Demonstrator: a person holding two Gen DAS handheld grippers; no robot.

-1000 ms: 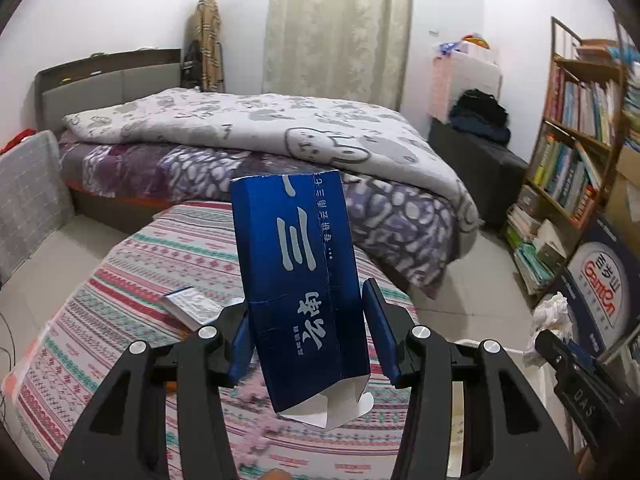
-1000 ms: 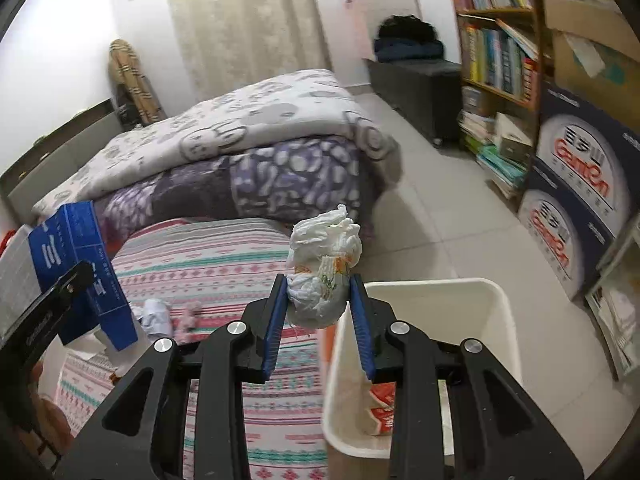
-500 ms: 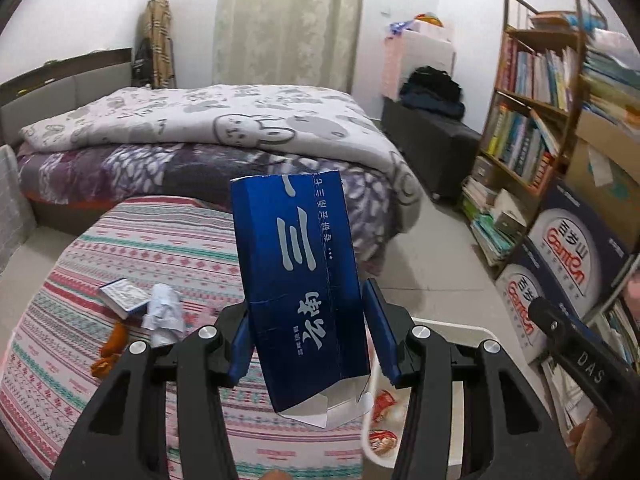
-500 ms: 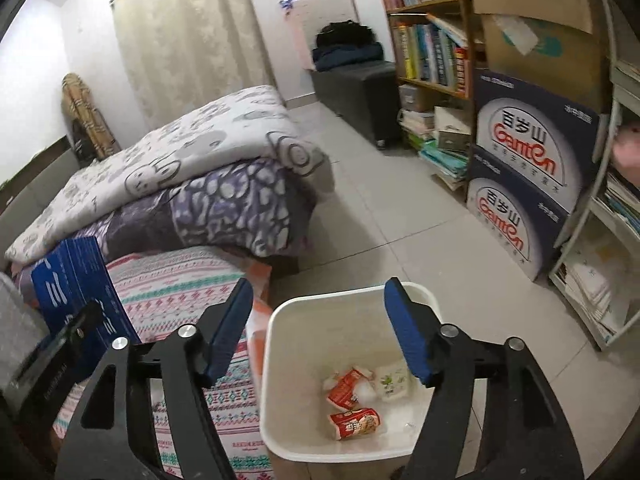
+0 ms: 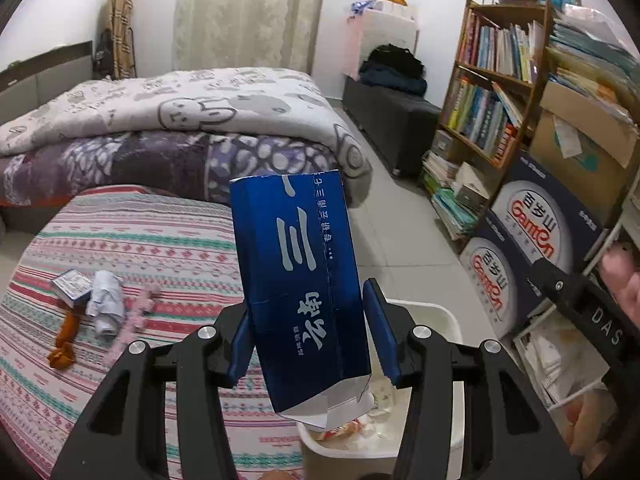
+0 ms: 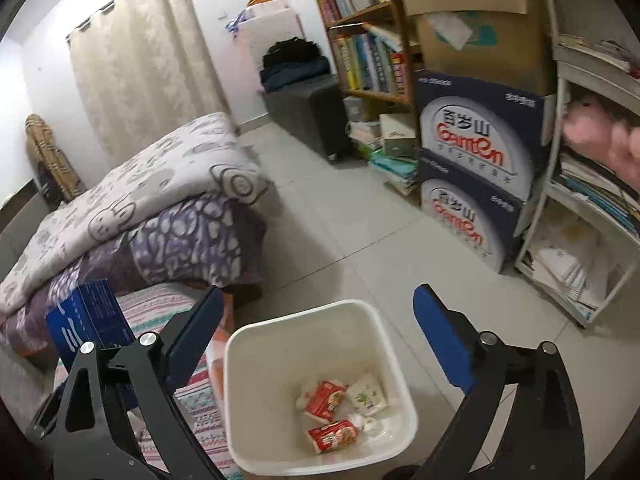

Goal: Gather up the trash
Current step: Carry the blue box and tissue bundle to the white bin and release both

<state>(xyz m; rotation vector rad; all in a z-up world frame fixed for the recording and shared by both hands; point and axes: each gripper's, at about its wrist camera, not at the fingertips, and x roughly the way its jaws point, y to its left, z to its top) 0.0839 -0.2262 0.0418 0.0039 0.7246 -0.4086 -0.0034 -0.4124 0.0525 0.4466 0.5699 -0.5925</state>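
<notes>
My left gripper point(image 5: 306, 332) is shut on a tall blue carton point(image 5: 298, 280) with white characters, held upright over the near rim of the white bin point(image 5: 436, 312). The same blue carton point(image 6: 88, 320) shows at the left of the right wrist view. My right gripper point(image 6: 316, 340) hangs above the white bin point(image 6: 288, 344), its jaws opening wide with nothing between them. Inside the bin lie red snack wrappers point(image 6: 332, 434) and a white crumpled wad point(image 6: 366, 396).
A round table with a striped cloth point(image 5: 140, 248) carries a small box point(image 5: 72, 286), crumpled paper point(image 5: 106, 304) and an orange scrap point(image 5: 64, 340). A bed point(image 5: 180, 120) lies behind. Bookshelves point(image 5: 492, 92) and stacked water cartons point(image 6: 476, 184) line the right side. A hand point(image 6: 600, 140) shows at the right edge.
My right gripper opened and the white crumpled wad dropped into the bin. Both grippers swung rightwards, from the table towards the bin, the left one keeping the blue carton.
</notes>
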